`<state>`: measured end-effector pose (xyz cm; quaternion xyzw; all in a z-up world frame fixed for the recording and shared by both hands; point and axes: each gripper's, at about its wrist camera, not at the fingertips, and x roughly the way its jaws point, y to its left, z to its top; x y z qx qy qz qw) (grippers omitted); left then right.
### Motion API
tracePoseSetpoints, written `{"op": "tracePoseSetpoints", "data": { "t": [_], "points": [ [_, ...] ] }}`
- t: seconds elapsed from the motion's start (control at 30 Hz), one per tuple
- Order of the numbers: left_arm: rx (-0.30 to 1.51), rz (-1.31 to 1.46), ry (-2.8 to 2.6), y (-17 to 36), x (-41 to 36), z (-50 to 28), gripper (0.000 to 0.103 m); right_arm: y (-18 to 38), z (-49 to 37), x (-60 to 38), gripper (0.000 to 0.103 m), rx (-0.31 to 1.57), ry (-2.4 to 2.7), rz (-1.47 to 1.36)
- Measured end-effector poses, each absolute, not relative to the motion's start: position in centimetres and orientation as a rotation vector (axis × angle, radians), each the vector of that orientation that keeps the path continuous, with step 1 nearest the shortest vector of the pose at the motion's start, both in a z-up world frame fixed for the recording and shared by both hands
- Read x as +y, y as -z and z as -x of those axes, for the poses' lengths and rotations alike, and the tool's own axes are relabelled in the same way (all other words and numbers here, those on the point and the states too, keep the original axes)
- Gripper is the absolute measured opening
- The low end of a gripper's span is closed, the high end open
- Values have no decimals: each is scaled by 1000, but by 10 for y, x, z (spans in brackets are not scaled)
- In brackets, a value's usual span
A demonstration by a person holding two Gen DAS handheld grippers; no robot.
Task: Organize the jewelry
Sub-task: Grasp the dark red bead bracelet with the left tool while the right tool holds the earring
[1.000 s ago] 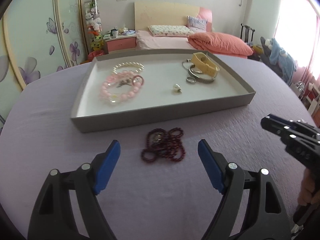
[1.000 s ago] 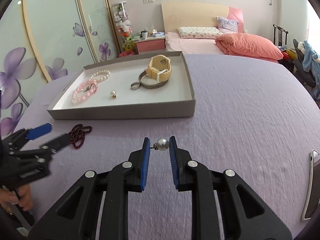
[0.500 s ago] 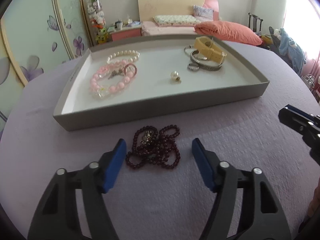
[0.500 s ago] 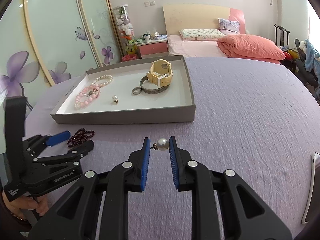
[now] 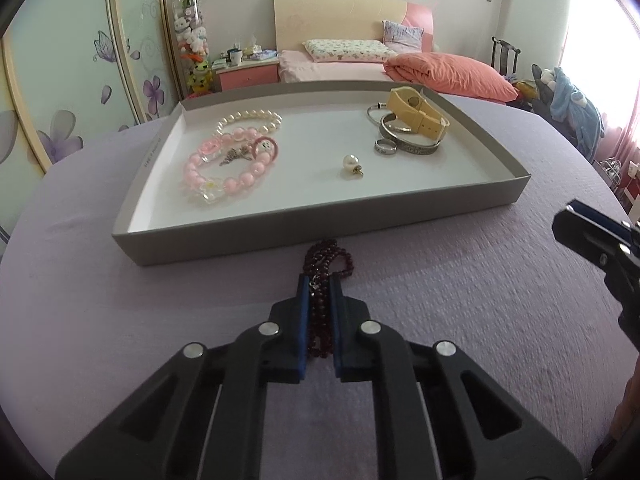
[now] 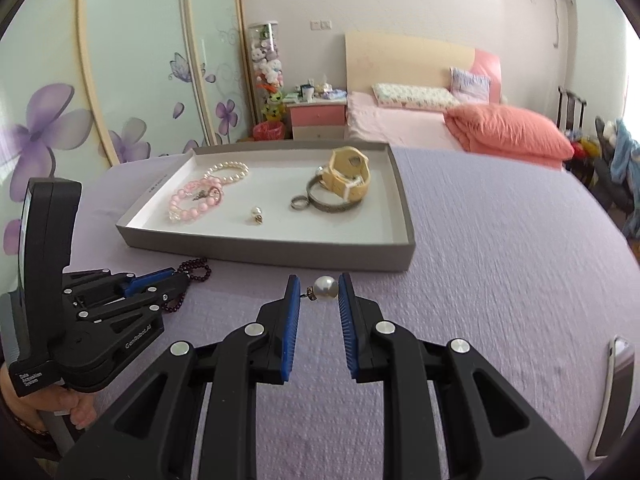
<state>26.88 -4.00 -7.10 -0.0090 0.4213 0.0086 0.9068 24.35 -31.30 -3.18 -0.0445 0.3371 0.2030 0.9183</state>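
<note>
My left gripper (image 5: 319, 286) is shut on a dark red bead bracelet (image 5: 328, 258) on the purple tablecloth, just in front of the grey tray (image 5: 320, 226). The bracelet also shows in the right wrist view (image 6: 195, 270), held by the left gripper (image 6: 178, 284). My right gripper (image 6: 319, 292) is shut on a pearl earring (image 6: 324, 288), just in front of the tray's (image 6: 280, 254) near wall. In the tray lie a pink bead bracelet (image 5: 228, 164), a white pearl bracelet (image 5: 250, 118), another pearl earring (image 5: 352, 163), a ring (image 5: 385, 147), bangles (image 5: 408, 136) and a yellow watch (image 5: 416, 114).
The right gripper's tip (image 5: 592, 236) shows at the right edge of the left wrist view. A phone (image 6: 612, 392) lies at the table's right edge. A bed with an orange duvet (image 6: 508, 136) and a nightstand (image 6: 318, 120) stand behind the table.
My left gripper has closed from wide open onto the dark red bracelet and moved in over it. My right gripper still holds the pearl earring and has come a little nearer the tray.
</note>
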Motion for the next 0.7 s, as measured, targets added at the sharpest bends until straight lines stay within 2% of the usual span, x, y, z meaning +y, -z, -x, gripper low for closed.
{"op": "tracePoseSetpoints", "data": {
  "t": [0.7],
  "points": [
    [658,72,-80,-13,8,-236,8,10,-232,-286,20,585,-436,170]
  ]
}}
